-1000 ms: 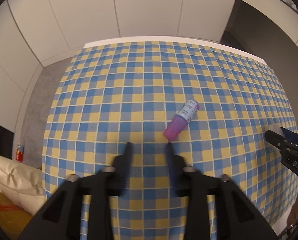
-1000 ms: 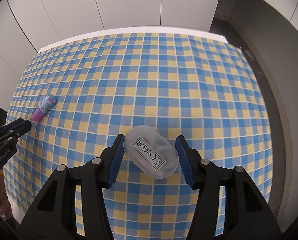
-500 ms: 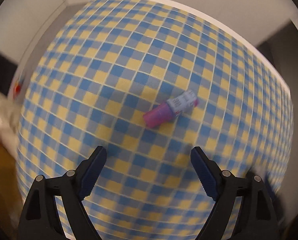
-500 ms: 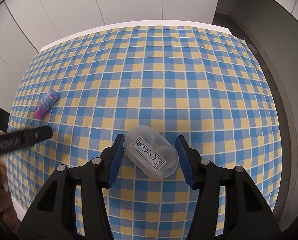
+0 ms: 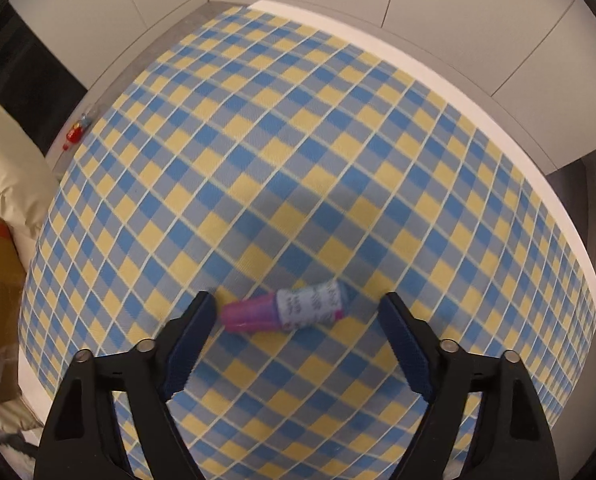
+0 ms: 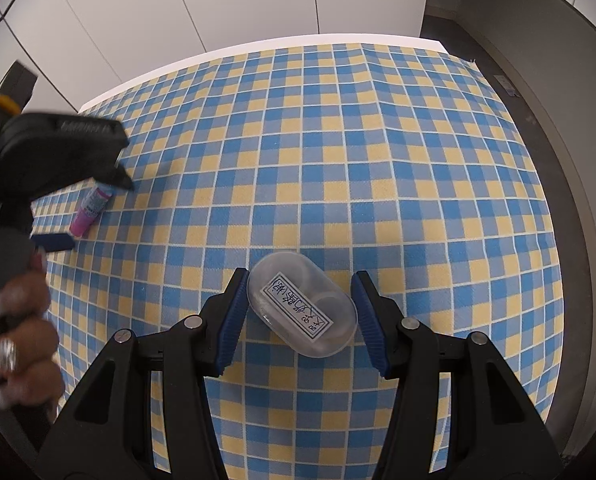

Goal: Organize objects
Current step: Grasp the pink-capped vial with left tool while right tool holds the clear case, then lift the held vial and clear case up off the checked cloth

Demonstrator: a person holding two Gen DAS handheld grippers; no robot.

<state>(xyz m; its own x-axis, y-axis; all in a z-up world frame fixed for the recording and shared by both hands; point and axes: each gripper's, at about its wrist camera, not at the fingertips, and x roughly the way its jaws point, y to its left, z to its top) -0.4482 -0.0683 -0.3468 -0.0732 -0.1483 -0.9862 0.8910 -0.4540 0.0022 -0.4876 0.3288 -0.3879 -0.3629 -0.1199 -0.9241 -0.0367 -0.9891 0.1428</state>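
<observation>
**Two grippers over a checked table, one tube and one case**

We see the left gripper (image 5: 296,312) pointing down over the tube (image 5: 286,311), which lies flat on the checked cloth (image 5: 298,160) of the table (image 5: 437,76), lengthwise between the two blue pads; the pink end sits just beside the left pad (image 5: 190,344), perhaps touching it, while the labelled end stands apart from the right pad; we read the fingers as released, having just closed in a little from a wider spread, with the tube between them but not pressed. From the right wrist view the tube (image 6: 91,210) lies near the table's left edge, under the left gripper (image 6: 94,208); a hand (image 6: 18,340) grips its handle. The right gripper (image 6: 299,312) is clenched on the case (image 6: 301,304), a clear oval box with a handwritten label; it sits at a slant between the pads, over the near middle of the table (image 6: 258,46); whether it rests on the cloth (image 6: 337,140) we cannot tell.
</observation>
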